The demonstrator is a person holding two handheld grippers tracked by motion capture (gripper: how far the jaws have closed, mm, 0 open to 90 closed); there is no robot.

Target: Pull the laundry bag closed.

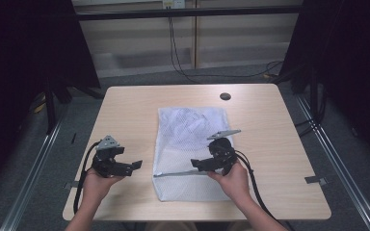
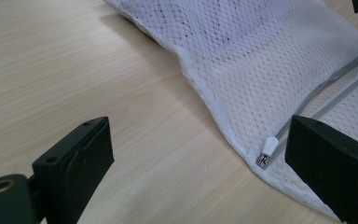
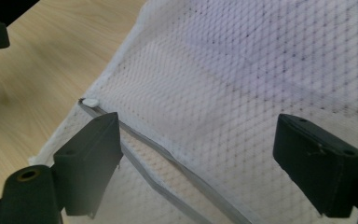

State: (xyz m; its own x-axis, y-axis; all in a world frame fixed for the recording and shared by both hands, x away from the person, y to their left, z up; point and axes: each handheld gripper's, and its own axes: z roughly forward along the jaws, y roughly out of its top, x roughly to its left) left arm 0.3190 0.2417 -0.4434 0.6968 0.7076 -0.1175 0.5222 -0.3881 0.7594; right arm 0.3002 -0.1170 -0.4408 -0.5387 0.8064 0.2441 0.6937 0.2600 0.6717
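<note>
A pale wooden table (image 1: pixel 125 110) with rounded corners carries a white mesh laundry bag (image 1: pixel 192 130), which lies flat at its middle with the long side running away from the person. The bag looks light, limp and thin; it would likely sag and bunch if lifted by one corner, so the stitched hem or the zipper end seems the surest hold. A grey zipper (image 1: pixel 180 173) crosses its near end, partly open, and its small white pull tab (image 2: pixel 269 146) sits at the bag's left edge. The right gripper (image 1: pixel 198 165) hovers over the zipper, jaws wide apart, nothing pinched. The left gripper (image 1: pixel 136 165) waits just beside the bag over bare wood, jaws also spread and empty.
</note>
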